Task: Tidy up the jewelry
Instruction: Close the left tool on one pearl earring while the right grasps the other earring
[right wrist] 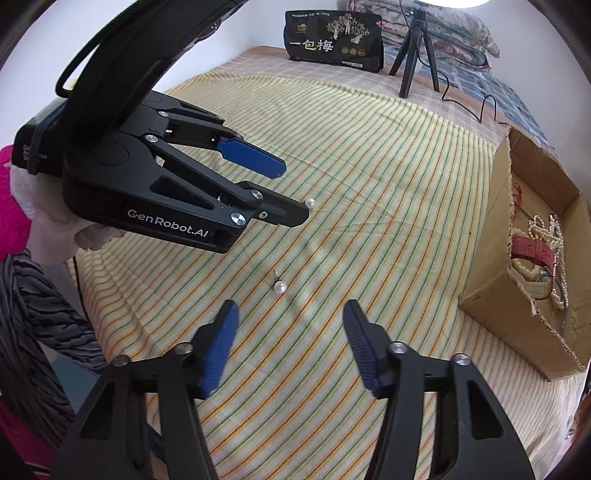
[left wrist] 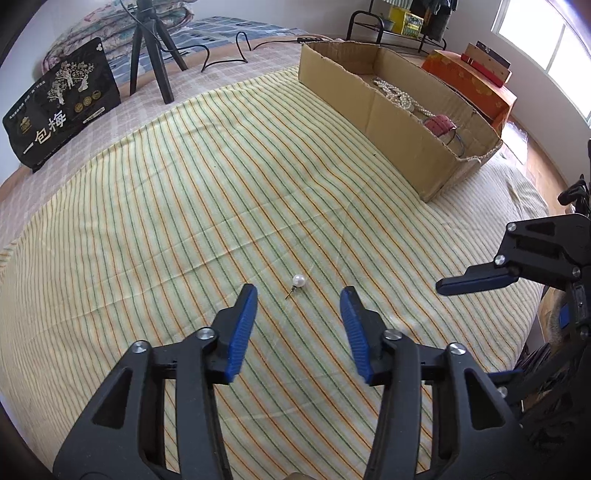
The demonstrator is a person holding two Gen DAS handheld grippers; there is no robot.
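Just ahead of the left gripper [left wrist: 298, 293], between its spread blue pads [left wrist: 242, 328] and a little beyond the tips, one pearl stud earring [left wrist: 297, 281] lies on the striped cloth [left wrist: 192, 206], untouched, its pin pointing back toward the tongs. Nothing is pinched there; the jaws stand apart with only cloth beneath them. The right gripper [right wrist: 290, 308] hangs the same way over a second pearl stud [right wrist: 279, 286], which rests just past its parted fingertips, pin pointing away from them, and again no pad touches it. Seen from the right gripper, the left tongs reach in from the left side, held by a hand in a pale glove [right wrist: 55, 210] with a pink cuff, and the first pearl peeks out at the tip of the nearer finger. Farther out, to the right of both tongs, an open cardboard box [left wrist: 373, 110] sits on the cloth holding pearl strands [left wrist: 397, 92] and a red band [left wrist: 439, 123]. Beyond it stands an orange box [left wrist: 469, 79]. At the far edge of the bed a black tripod [left wrist: 151, 51] stands beside a black printed pouch [left wrist: 62, 103], with folded quilts [right wrist: 458, 33] behind them.
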